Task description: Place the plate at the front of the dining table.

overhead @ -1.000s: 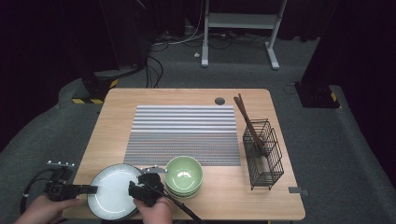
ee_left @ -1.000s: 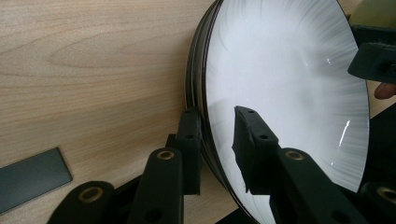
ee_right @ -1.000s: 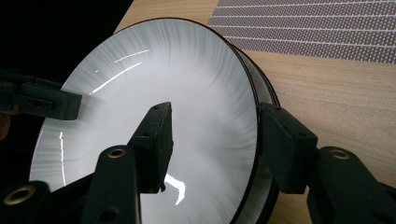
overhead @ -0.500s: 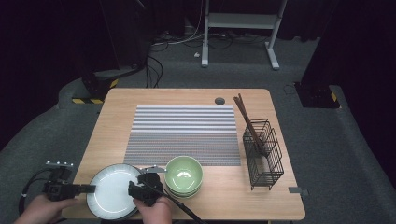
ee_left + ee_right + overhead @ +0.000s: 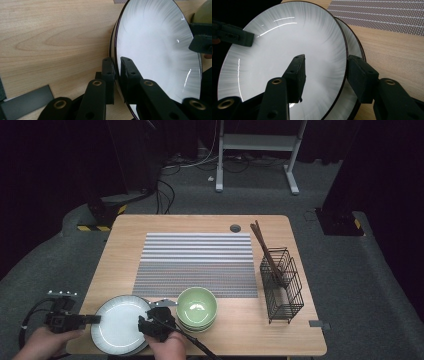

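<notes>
A: Starting at the left, what is the left gripper (image 5: 75,320) doing?

B: Its fingers (image 5: 109,75) have just been closing, and now they pinch the left rim of the white plate (image 5: 120,325), 1 finger under the rim and 1 on top. The left hand (image 5: 42,345) holds it low at the desk's near left corner.

A: And where is that plate?

B: At the near left of the desk (image 5: 200,222), on top of at least 1 more plate (image 5: 355,45). In the right gripper view it sits tilted, its right edge raised off the plate beneath.

A: Next along?

B: The right gripper (image 5: 150,322), at the plate's right edge. Its fingers (image 5: 295,75) straddle the rim, 1 over the white face and 1 outside the edge, with a gap on both sides, so they are open and grip nothing.

A: What stands to the right of that?

B: A stack of green bowls (image 5: 196,307), just beside the plate. Behind them a striped mat (image 5: 195,262) covers the middle of the desk.

A: And at the far right?

B: A black wire basket (image 5: 282,287) with brown chopsticks (image 5: 262,245) leaning out of it, well apart from the plates.
</notes>
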Action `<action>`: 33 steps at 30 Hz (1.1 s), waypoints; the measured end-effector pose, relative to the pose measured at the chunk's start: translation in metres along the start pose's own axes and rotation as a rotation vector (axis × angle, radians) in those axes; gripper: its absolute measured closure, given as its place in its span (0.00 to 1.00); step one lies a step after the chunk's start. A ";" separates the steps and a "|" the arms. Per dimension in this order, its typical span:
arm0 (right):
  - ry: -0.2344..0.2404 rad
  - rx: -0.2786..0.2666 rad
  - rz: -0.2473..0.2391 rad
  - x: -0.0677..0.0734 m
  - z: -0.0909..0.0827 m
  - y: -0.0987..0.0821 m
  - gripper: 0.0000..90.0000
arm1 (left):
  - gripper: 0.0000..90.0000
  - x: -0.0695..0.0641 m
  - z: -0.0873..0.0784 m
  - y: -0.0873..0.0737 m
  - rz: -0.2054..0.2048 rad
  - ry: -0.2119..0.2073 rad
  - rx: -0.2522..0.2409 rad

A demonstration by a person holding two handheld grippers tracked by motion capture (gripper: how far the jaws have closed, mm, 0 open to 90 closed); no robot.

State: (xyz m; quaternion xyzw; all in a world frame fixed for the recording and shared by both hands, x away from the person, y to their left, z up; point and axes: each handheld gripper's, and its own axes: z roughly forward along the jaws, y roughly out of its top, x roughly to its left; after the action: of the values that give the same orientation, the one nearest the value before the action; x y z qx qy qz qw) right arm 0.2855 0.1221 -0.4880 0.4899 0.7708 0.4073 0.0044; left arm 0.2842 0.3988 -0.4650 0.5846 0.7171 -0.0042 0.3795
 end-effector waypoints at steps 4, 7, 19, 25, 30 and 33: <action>0.008 0.014 -0.005 0.000 0.001 -0.001 0.54 | 0.92 0.000 0.000 0.004 -0.009 -0.002 -0.013; 0.022 0.028 -0.001 0.000 0.002 -0.001 0.55 | 0.92 0.000 -0.001 0.008 -0.002 0.003 -0.024; 0.079 0.094 0.026 -0.001 0.012 -0.005 0.59 | 0.93 0.004 -0.005 0.011 -0.019 -0.006 -0.049; 0.075 0.103 0.043 -0.002 0.013 -0.004 0.64 | 0.93 0.004 -0.006 0.011 -0.018 -0.013 -0.050; 0.056 0.095 0.036 -0.002 0.014 -0.004 0.67 | 0.85 0.006 -0.005 0.009 -0.022 -0.034 -0.015; 0.051 0.090 0.039 -0.003 0.014 -0.005 0.71 | 0.88 0.004 -0.005 0.006 0.005 -0.005 -0.026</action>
State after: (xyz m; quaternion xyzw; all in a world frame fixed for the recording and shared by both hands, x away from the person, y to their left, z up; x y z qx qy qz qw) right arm 0.2891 0.1278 -0.5012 0.4940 0.7785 0.3846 -0.0449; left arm 0.2860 0.4060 -0.4609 0.5816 0.7145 0.0046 0.3887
